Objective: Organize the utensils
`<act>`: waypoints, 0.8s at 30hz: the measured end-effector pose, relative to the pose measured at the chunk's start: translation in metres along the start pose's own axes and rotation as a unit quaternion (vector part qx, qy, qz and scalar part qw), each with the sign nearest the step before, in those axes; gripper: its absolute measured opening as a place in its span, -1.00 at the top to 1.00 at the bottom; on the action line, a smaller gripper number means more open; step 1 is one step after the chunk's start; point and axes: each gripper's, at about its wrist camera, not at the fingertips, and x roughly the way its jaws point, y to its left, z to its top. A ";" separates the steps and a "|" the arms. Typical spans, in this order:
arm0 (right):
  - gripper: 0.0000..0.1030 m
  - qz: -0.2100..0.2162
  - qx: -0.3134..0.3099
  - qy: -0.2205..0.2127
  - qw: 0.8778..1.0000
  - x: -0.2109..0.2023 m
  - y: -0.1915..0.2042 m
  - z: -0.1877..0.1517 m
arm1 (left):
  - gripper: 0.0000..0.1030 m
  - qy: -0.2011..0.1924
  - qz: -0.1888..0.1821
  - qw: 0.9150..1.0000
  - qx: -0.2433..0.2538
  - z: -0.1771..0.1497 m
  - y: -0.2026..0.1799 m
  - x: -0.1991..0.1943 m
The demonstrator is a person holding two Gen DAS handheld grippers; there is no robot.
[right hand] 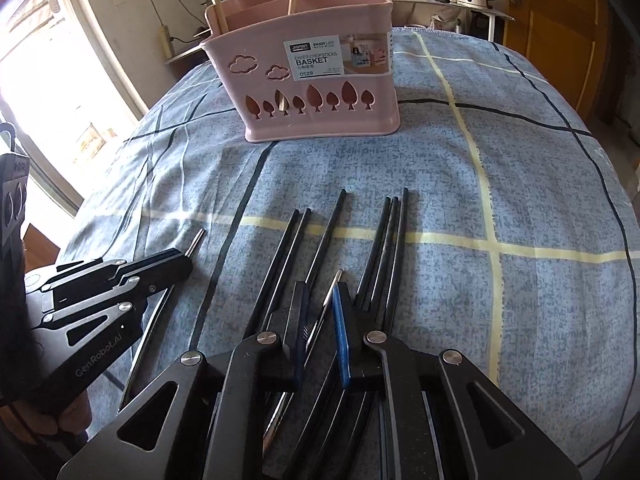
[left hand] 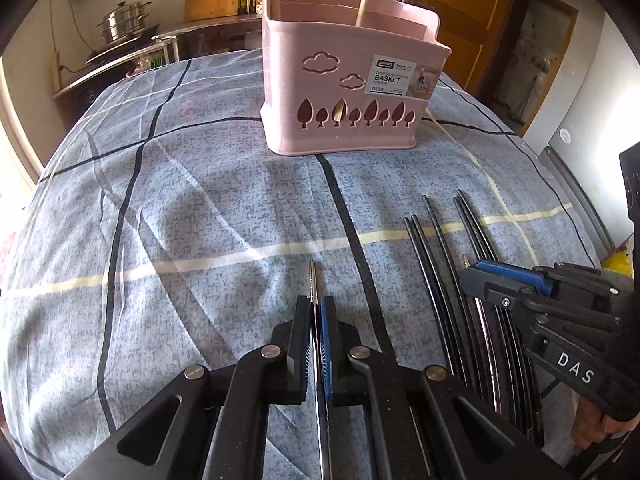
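Left wrist view: the left gripper has its fingers pinched on a chopstick. The pink basket stands far ahead.

Right wrist view: the right gripper has its fingers narrow around another chopstick among the black chopsticks. Pickup seems under way; next, each stick needs carrying to the basket.

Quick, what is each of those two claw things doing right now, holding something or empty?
Left gripper: jaws shut on a silver-tipped chopstick.
Right gripper: jaws nearly closed around another silver-tipped chopstick; firm grip cannot be told.
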 end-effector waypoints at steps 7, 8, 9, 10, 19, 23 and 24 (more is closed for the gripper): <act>0.78 0.007 0.021 0.014 1.000 0.003 -0.008 0.006 | 0.91 0.016 -0.007 1.000 0.010 0.009 0.001 0.005; 0.82 0.006 0.025 0.018 1.000 0.003 -0.009 0.007 | 0.91 0.019 -0.009 1.000 0.012 0.011 0.001 0.005; 0.89 0.004 0.028 0.019 0.999 0.004 -0.010 0.007 | 0.91 0.021 -0.009 1.000 0.015 0.012 0.001 0.005; 0.89 0.005 0.030 0.020 0.999 0.003 -0.011 0.007 | 0.91 0.022 -0.010 0.999 0.021 0.014 0.000 0.006; 0.90 -0.028 -0.006 0.021 0.999 0.006 0.004 0.008 | 0.91 0.034 0.033 0.995 0.083 0.031 -0.024 0.020; 0.92 -0.009 0.013 0.019 1.000 0.006 -0.002 0.009 | 0.93 0.038 0.032 0.995 0.082 0.033 -0.024 0.020; 0.92 -0.004 0.018 0.019 1.000 0.006 -0.003 0.009 | 0.94 0.040 0.028 0.996 0.078 0.033 -0.022 0.019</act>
